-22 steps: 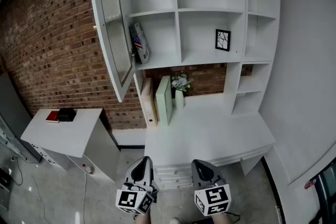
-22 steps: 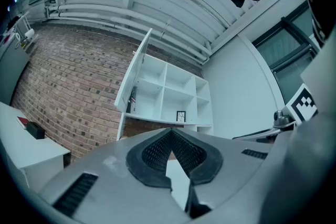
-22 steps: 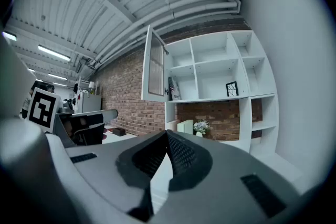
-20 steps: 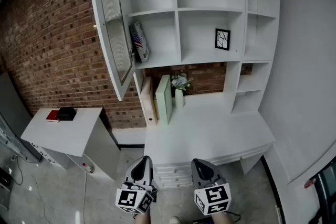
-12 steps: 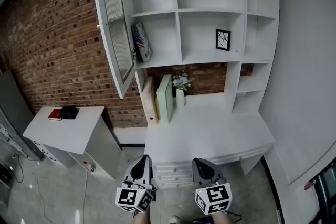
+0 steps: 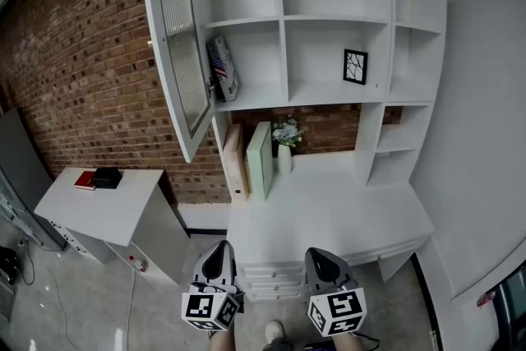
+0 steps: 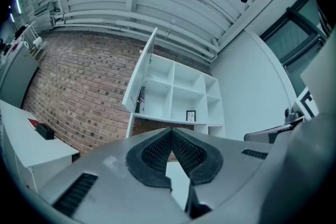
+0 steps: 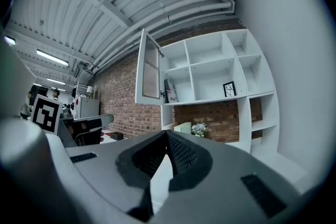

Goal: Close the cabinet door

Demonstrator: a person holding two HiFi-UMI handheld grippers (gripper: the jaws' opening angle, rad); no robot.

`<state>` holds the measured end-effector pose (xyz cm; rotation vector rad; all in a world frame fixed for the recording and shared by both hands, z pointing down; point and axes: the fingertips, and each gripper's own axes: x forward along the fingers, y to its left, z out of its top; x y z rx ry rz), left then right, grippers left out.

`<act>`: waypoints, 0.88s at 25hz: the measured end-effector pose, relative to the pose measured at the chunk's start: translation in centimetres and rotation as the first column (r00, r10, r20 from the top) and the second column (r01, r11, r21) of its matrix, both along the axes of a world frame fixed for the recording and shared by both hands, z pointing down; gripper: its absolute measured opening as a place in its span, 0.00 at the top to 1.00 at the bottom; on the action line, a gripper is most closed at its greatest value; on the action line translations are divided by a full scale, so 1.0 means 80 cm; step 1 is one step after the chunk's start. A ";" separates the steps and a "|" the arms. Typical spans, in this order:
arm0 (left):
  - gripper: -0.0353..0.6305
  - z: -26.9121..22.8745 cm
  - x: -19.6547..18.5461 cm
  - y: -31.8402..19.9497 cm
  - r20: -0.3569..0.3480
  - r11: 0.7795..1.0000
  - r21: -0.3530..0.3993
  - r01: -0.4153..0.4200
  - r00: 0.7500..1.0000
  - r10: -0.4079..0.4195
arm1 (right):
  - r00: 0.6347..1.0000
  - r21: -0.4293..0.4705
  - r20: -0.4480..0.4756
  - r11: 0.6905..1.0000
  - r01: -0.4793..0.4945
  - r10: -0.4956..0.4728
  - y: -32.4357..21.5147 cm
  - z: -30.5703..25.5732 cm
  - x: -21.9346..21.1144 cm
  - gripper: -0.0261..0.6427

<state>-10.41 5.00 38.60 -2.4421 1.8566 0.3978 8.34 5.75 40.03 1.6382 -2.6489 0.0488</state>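
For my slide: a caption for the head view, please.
Open cabinet door on shelf unit; left gripper and right gripper shut, well below it.

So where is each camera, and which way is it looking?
Head view: on the person's head, looking steeply down at the desk; left gripper and right gripper show below.
Left gripper view: on the left gripper, facing the shelves; its shut jaws show.
Right gripper view: likewise on the right gripper; shut jaws show.
Shared: all see the open cabinet door.
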 end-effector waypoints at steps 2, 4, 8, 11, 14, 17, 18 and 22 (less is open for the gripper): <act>0.93 0.004 -0.002 -0.024 0.002 1.000 0.001 0.005 1.000 -0.005 | 1.000 -0.008 -0.008 1.000 -0.010 0.009 -0.025 0.006 0.003 0.96; 0.93 0.005 -0.004 -0.055 0.007 1.000 0.010 0.006 1.000 -0.006 | 1.000 -0.012 -0.007 1.000 -0.024 0.024 -0.058 0.008 0.004 0.96; 0.93 0.002 -0.024 -0.125 -0.013 1.000 0.024 0.006 1.000 -0.006 | 1.000 -0.015 -0.006 0.999 -0.031 0.031 -0.132 0.010 -0.012 0.96; 0.93 0.000 -0.048 -0.176 -0.012 1.000 0.023 0.016 1.000 -0.016 | 1.000 -0.017 -0.004 1.000 -0.023 0.023 -0.186 0.008 -0.036 0.96; 0.93 0.004 -0.073 -0.220 -0.004 1.000 0.015 0.023 1.000 -0.023 | 1.000 -0.019 0.001 1.000 -0.022 0.022 -0.232 0.008 -0.062 0.96; 0.93 0.006 -0.096 -0.250 -0.005 0.999 0.030 0.028 1.000 -0.027 | 1.000 -0.017 -0.003 1.000 -0.023 0.023 -0.267 0.013 -0.087 0.96; 0.93 0.007 -0.102 -0.259 -0.010 0.999 0.038 0.029 1.000 -0.028 | 1.000 -0.013 -0.009 1.000 -0.026 0.026 -0.277 0.014 -0.094 0.96; 0.93 0.008 -0.116 -0.285 -0.031 0.998 0.059 0.022 0.999 -0.020 | 0.998 0.007 -0.036 0.999 -0.041 0.041 -0.301 0.014 -0.114 0.96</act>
